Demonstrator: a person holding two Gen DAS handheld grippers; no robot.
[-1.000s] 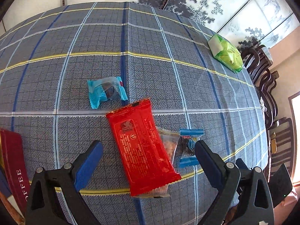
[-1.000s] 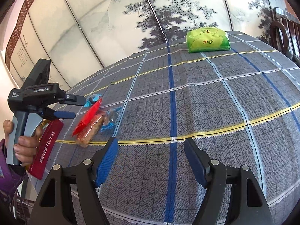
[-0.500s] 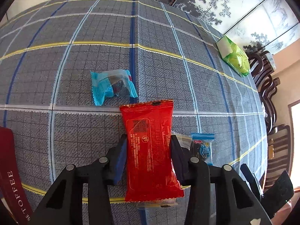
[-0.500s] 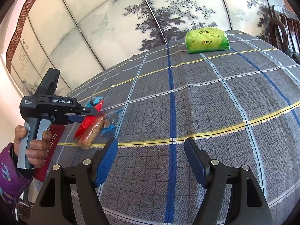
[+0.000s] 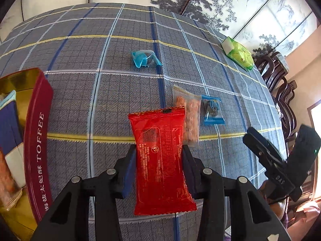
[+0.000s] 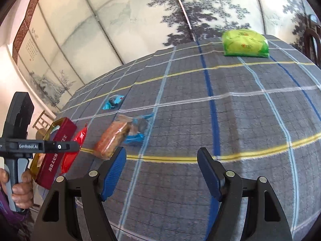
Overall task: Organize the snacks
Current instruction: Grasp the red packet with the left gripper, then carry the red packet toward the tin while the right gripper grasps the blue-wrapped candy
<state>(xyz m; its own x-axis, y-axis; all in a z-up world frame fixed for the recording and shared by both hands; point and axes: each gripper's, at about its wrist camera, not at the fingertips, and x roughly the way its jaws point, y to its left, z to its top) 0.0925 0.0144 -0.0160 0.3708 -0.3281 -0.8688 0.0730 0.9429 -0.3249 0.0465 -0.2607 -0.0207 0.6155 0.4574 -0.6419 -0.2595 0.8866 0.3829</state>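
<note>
Left wrist view is showing the left claw [image 5: 159, 167] pinching the red snack packet [image 5: 160, 160] above the surface's near edge, beside the toffee tin [image 5: 38, 140]; its slick film risks slipping. Right claw [image 6: 161, 172] is standing wide, empty.

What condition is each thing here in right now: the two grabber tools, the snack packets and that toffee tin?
Left gripper: fingers shut on the red packet.
Red packet: sealed, held off the cloth.
Right gripper: open, nothing between its fingers.
Toffee tin: lid off, some packets already inside.
Orange snack pack: sealed, lying flat.
Dark-blue candy: wrapped, beside the orange pack.
Light-blue candy: wrapped, lying alone.
Green pack: closed, at the far edge.
</note>
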